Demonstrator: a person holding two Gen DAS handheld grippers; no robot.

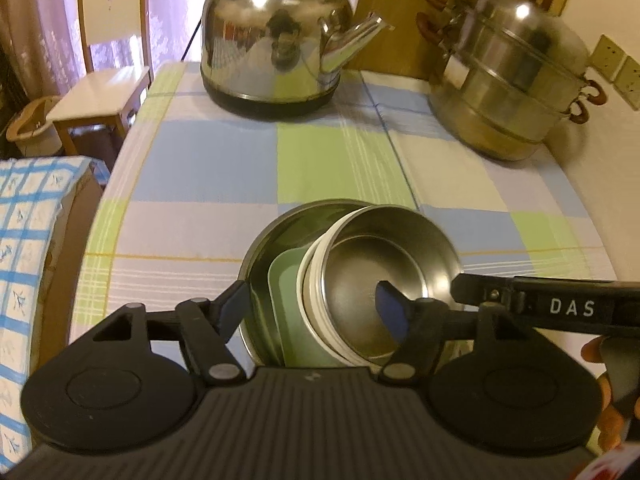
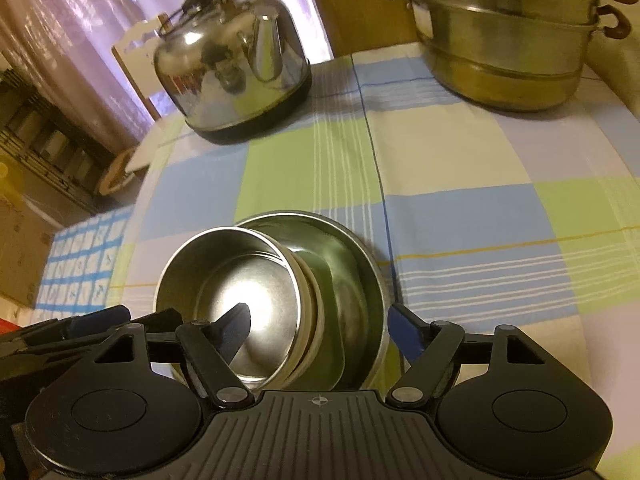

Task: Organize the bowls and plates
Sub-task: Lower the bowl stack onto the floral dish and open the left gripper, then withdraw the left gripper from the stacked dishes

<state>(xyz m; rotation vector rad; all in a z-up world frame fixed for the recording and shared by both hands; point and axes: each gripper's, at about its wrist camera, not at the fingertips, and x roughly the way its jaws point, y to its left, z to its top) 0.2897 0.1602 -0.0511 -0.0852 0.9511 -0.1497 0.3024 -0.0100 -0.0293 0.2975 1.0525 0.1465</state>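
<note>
**Both grippers spread over the nested bowls**

At the far left of the left wrist view, a blue-checked cloth (image 1: 28,248) is running off the frame edge, and the chair (image 1: 108,60) behind it is sitting partly behind the table's corner. The left gripper (image 1: 312,304) is pointing steeply down with its jaws spread, one blue pad outside the large steel bowl (image 1: 260,248) and the other hanging inside the small steel bowl (image 1: 384,256), pressing on nothing. The small bowl is lying tilted within the large one, near the table's front edge on the checked tablecloth (image 1: 208,168); a pale green dish (image 1: 284,296) beneath it is mostly covered, so its shape is hard to make out. Further right, the right gripper's finger is crossing in, and fingers of a hand (image 1: 600,360) are showing only at the edge. The kettle (image 1: 276,40) and steamer pot (image 1: 516,80) are cut off above.

In the right wrist view, the right gripper (image 2: 324,320) is likewise angling down, jaws apart, straddling the bowls without pinching them.
</note>
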